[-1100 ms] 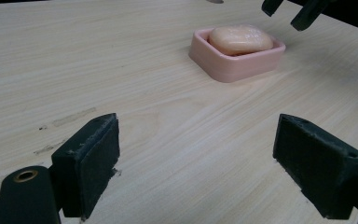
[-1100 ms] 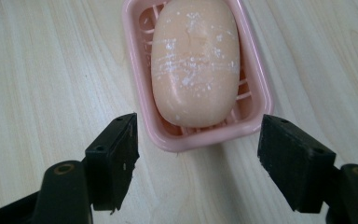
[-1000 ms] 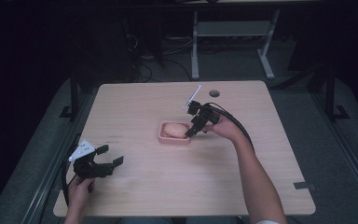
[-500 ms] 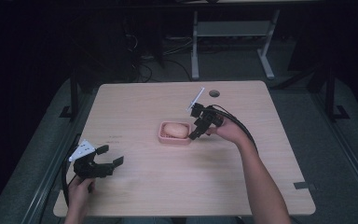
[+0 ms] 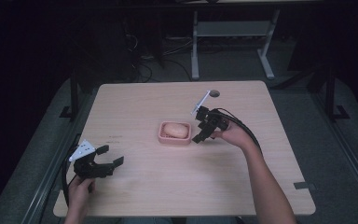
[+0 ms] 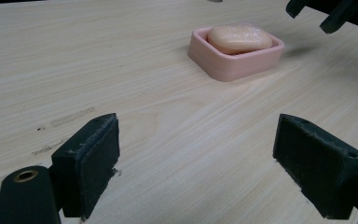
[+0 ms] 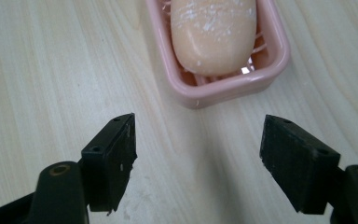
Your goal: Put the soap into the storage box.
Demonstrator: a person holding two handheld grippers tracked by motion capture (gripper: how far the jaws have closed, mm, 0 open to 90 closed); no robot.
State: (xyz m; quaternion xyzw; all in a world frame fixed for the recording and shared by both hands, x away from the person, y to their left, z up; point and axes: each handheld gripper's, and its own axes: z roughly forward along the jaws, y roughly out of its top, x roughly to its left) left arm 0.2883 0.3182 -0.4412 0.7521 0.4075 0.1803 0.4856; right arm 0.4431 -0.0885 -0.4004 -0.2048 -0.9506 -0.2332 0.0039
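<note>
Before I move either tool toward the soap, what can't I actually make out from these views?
- Soap underside: hidden by the pink dish in every view.
- Dish far end: cut off by the top edge of the right gripper view.
- Right tool tips against the table: too small in the high view to tell whether they touch.
- Left tool: same limit there.

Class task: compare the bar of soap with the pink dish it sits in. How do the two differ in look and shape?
The peach-coloured oval soap bar is rounded and solid, with white flecks on top; the pink rectangular plastic dish is a hollow tray with raised walls and rounded corners. The soap is smaller and lies inside the dish, which rests on the wooden table. Both are pale and pinkish, and neither is held by tongs.
</note>
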